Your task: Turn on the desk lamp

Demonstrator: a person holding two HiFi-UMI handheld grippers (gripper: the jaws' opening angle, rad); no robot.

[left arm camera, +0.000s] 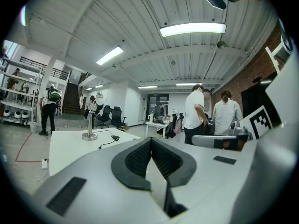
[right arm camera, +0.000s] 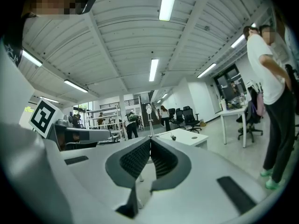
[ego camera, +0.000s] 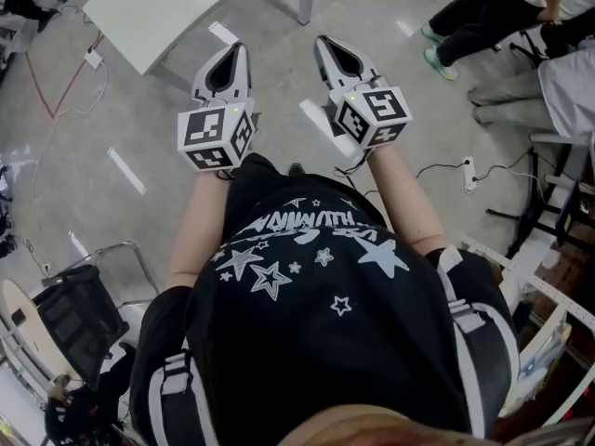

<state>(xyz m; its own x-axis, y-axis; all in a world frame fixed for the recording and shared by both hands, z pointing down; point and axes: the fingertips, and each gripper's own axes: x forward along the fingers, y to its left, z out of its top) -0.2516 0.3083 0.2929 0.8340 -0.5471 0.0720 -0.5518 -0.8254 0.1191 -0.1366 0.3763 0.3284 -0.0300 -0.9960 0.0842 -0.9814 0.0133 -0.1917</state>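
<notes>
Both grippers closed, both empty. The left gripper (left arm camera: 151, 140) has its jaws tip to tip with nothing between the pads, and the right gripper (right arm camera: 150, 139) is the same. I've got them side by side, pointing level, both short of the white table (ego camera: 153, 12) and over the floor (ego camera: 279, 35) on the table's near side. The desk lamp (left arm camera: 89, 125) stands on the table toward its far side: round silver base, upright stem, with a black cable (left arm camera: 108, 140) lying on the tabletop just beside the base. In the left gripper view the lamp is up and left of the closed tips, well apart from them. In the right gripper view the lamp (right arm camera: 150, 118) lines up almost straight above the closed tips, again well apart. Neither gripper touches the table or the lamp. I can't tell if the lamp is lit.
</notes>
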